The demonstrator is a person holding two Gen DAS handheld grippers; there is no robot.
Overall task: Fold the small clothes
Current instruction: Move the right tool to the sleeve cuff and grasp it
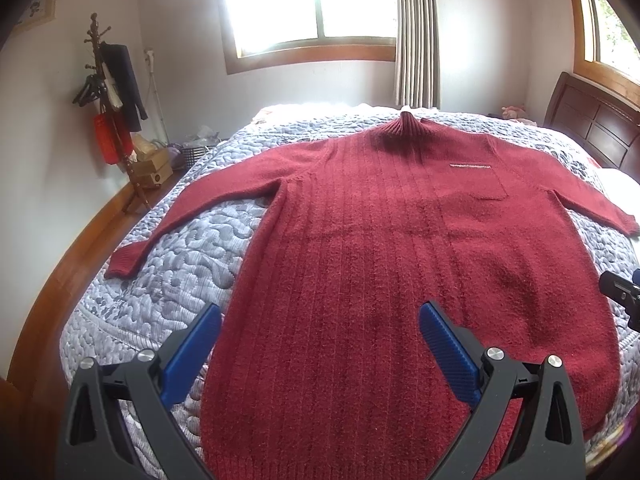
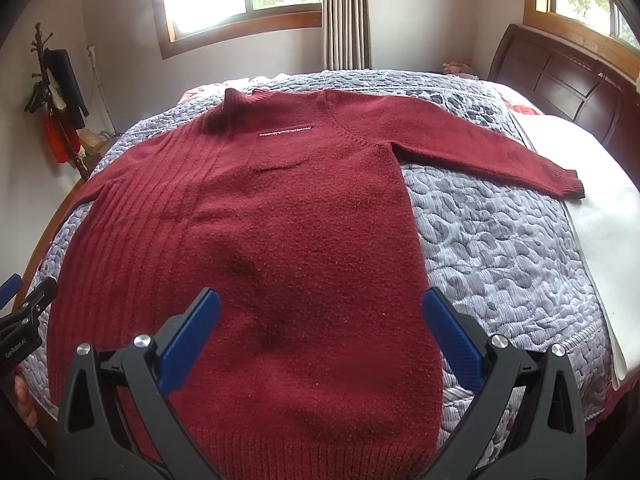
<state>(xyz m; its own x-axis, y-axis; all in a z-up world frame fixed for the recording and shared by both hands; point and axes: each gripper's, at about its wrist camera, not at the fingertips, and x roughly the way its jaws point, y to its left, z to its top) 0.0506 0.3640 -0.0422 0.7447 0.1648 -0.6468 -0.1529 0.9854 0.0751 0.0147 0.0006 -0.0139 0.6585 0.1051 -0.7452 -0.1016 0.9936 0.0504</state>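
Both tongs spread wide, nothing pinched: left gripper (image 1: 320,322) sits over the hem zone w/ its left pad off the garment's edge, right gripper (image 2: 320,312) likewise straddles the right side edge, prob. so each can take a side for the first fold. The dark red ribbed knit sweater (image 1: 380,260) lies face up, flat on the grey-blue quilted bedspread (image 1: 180,264), hem nearest, turtleneck collar (image 1: 408,120) far, sleeves splayed out to both sides so nothing's bunched. Small chest pocket (image 2: 280,152) w/ pale stitched trim shows. Beyond: dark wooden headboard (image 2: 560,80), wood-framed window (image 1: 304,12), coat stand (image 1: 108,100) by the wall.
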